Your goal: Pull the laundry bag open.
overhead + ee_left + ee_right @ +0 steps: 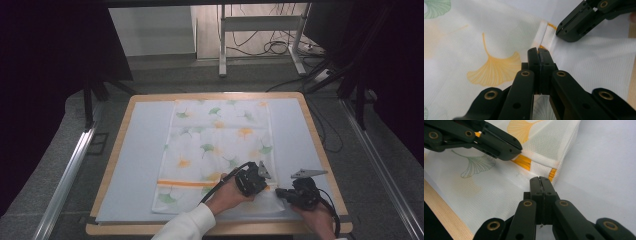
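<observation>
White cloth [215, 145] flat; left gripper [539, 53], right gripper [541, 182] fingers clenched at its orange-striped edge.

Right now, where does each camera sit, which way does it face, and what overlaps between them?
High view: fixed above the person's side, facing forward and down on the table and leaf-print cloth; forearms, both hand-held grippers.
Left gripper view: rides the left hand-held gripper, facing the cloth's orange stripe; jaws together.
Right gripper view: rides the right hand-held gripper, at the cloth's edge; jaws together.
Shared: each gripper view shows the other hand-held gripper.
</observation>
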The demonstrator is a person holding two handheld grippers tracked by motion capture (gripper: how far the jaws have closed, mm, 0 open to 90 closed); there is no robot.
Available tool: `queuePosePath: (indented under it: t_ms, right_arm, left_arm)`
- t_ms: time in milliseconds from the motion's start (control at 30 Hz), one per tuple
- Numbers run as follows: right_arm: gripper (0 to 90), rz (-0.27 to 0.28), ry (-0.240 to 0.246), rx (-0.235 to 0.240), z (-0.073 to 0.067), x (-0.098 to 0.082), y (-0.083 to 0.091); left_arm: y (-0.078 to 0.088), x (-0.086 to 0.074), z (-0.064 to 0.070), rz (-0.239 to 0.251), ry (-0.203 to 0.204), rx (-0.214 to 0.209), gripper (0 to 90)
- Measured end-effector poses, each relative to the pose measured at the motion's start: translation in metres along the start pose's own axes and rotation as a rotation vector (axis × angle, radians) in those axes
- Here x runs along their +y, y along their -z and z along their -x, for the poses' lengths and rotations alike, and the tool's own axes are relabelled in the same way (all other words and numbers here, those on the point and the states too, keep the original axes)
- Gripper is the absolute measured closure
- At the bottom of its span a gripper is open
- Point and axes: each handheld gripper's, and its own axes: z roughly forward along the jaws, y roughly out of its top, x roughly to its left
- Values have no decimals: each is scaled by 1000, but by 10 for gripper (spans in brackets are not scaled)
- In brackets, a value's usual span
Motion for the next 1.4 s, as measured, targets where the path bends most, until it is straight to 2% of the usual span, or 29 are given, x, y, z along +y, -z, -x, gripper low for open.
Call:
queuePosePath:
  t_ms: [167,400,567,933,1400]
  right_arm:
    - [897,2,-3,0,0,0,0]
    - [897,2,0,4,1,0,0]
    - [897,2,3,3,0,0,0]
    - [897,3,5,8,1,0,0]
    - [897,2,6,8,1,0,0]
  left_arm:
    - [4,-6,-3,2,4,6,900]
    - [9,-12,-8,11,30,2,900]
    - [9,-12,-7,8,18,6,900]
    - [10,-12,-7,1,20,5,900]
    - [16,-21,-10,3,33,3,900]
